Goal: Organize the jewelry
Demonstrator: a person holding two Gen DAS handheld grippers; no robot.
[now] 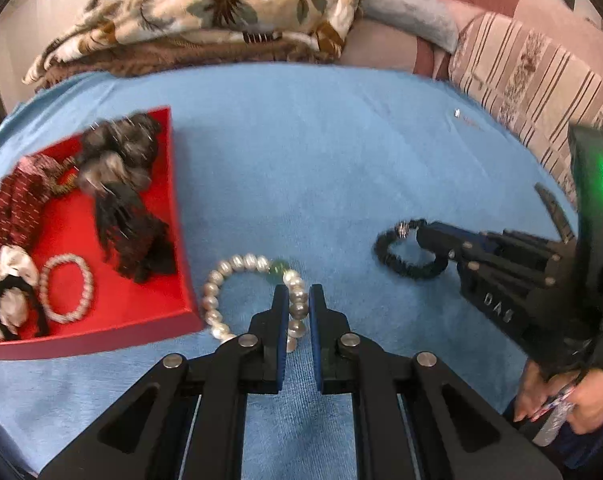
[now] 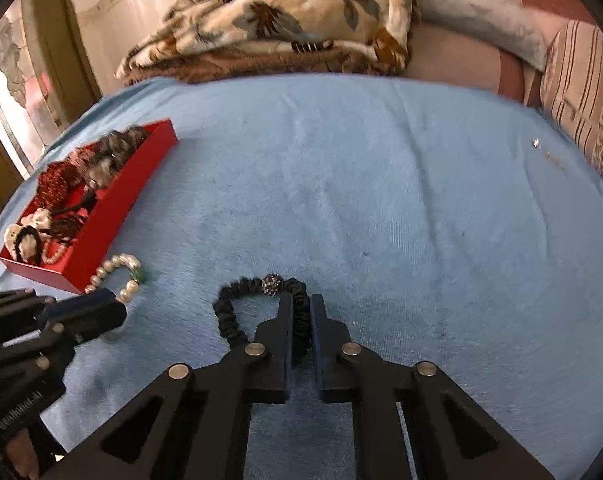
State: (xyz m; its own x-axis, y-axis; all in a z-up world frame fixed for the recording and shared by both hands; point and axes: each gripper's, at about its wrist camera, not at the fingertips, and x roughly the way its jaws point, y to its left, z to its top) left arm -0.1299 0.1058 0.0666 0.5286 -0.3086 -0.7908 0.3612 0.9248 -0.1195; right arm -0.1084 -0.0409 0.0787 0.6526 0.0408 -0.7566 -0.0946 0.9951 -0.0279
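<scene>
A pearl bracelet (image 1: 237, 268) with a green bead lies on the blue cloth beside a red tray (image 1: 133, 312). My left gripper (image 1: 299, 292) is shut on the bracelet's right side. A black fabric bracelet (image 2: 237, 300) with a sparkly bead lies to the right. My right gripper (image 2: 301, 300) is shut on its right side. The black bracelet (image 1: 393, 256) and right gripper (image 1: 429, 236) also show in the left wrist view. The pearl bracelet (image 2: 121, 268), left gripper (image 2: 113, 304) and tray (image 2: 101, 232) show in the right wrist view.
The tray holds a red patterned scrunchie (image 1: 17, 200), a dark fluffy scrunchie (image 1: 121, 184), a white scrunchie (image 1: 9, 292) and a small pearl bracelet (image 1: 67, 286). A folded leaf-print blanket (image 1: 205, 8) and a striped cushion (image 1: 541, 72) border the blue cloth (image 1: 321, 160). A tiny shiny item (image 1: 457, 113) lies far right.
</scene>
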